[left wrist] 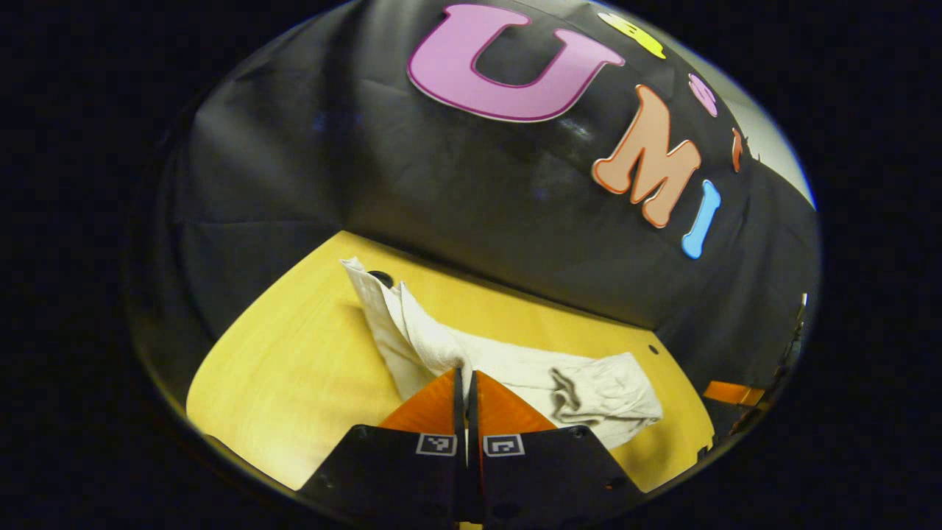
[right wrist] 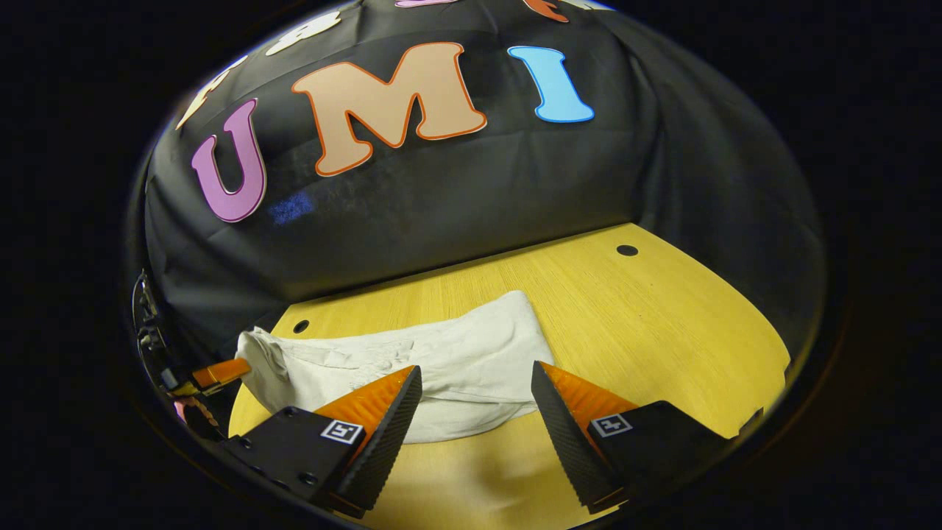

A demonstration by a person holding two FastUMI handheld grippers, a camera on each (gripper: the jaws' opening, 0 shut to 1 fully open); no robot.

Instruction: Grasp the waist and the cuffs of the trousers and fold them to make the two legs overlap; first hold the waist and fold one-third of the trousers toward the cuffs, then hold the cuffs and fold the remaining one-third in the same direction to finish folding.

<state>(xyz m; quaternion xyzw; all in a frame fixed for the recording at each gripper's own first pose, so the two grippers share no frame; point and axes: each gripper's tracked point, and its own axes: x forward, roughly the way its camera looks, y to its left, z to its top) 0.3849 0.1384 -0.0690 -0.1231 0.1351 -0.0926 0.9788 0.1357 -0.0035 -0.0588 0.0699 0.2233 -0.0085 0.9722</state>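
Observation:
Cream trousers lie bunched across the yellow wooden table. My left gripper is shut on a fold of the trousers, and the cloth rises in a ridge from the far table corner up to its tips. To the right of it, a crumpled end of the trousers rests on the table. In the right gripper view the trousers stretch sideways just beyond my right gripper, which is open and low over their near edge, holding nothing. The left gripper shows at the trousers' left end.
The black cloth wall closes off the back and sides of the table. Small round holes mark the tabletop near its far edge. Bare wood lies to the right of the trousers in the right gripper view.

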